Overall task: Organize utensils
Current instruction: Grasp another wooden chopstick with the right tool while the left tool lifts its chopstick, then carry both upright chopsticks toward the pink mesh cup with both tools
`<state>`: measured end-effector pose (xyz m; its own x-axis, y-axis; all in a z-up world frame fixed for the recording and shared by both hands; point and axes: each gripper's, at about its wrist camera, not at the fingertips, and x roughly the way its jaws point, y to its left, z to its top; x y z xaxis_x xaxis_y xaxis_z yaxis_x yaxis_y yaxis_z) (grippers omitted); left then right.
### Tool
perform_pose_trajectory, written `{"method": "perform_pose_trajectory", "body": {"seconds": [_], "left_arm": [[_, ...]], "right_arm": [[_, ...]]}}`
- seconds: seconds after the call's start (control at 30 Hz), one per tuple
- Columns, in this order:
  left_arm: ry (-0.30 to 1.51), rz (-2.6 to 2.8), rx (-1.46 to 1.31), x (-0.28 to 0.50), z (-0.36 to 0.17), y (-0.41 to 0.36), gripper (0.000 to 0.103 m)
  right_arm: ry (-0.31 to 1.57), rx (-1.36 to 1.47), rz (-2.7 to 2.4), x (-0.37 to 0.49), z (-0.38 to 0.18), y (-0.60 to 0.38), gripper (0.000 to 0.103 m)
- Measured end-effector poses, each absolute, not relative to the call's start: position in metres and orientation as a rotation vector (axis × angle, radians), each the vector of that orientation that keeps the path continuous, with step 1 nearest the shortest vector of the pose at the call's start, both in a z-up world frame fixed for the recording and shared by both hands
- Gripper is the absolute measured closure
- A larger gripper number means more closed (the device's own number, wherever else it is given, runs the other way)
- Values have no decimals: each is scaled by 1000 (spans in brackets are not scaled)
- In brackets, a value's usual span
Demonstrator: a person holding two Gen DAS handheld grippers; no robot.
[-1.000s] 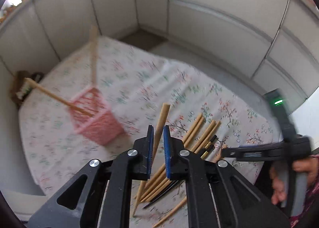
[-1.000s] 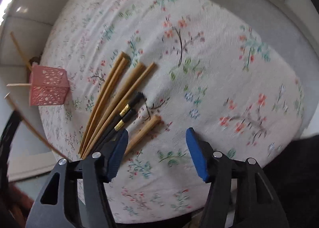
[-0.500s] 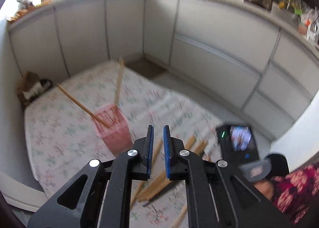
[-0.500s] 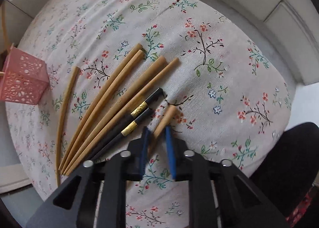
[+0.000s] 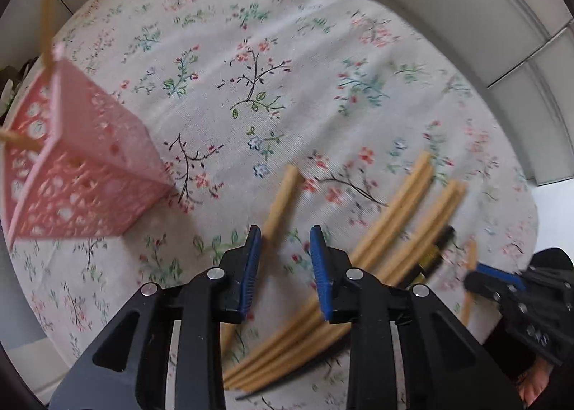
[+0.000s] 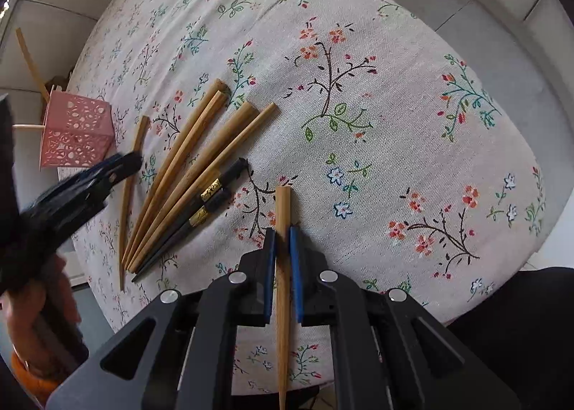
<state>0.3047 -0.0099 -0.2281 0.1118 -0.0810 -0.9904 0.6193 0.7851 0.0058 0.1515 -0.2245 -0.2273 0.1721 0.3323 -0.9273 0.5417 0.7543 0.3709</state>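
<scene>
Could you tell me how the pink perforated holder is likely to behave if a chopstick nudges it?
The pink holder looks thin-walled and perforated, so probably light and apt to slide on the cloth. Chopsticks leaning out of it may make it tippy.

The pink basket [image 5: 82, 173] is motion-blurred, its left side cropped. The left gripper [image 6: 118, 166] blurs, covering a lone chopstick [image 6: 138, 137].
</scene>
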Motion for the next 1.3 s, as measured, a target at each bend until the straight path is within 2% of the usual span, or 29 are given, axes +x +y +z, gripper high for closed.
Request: {"method": "perform_pose_trajectory", "body": {"seconds": [0.13,0.2,0.27,0.33,0.53,0.73,0.9,1.1,1.3], "left_arm": [[1388,-546,518,314,-236,-18,66],[1403,-553,490,319,-237,-15,66],[1378,-556,488,315,-236,-12,68],[1348,-545,448,307,-233,-2,91],[1082,-486,376,252,-199,35,97],[808,-375,237,189,-132,75,97],[667,-344,103,154,-88,83,97],[541,-323,30,117,-49,81,97],[494,-302,25,106,-23,74,97]], "right_arm": [[1430,753,-165,152,-227,-223,95],[1416,752,-166,153,-227,-225,95],[1387,754,-161,146,-224,-222,95],[1318,757,-108,139,-221,-219,95],[1097,629,35,115,-189,-195,95],[896,459,104,90,-135,-176,95],[745,375,146,62,-95,-165,95],[617,338,172,42,-55,-165,95],[524,332,176,33,-24,-170,95]]}}
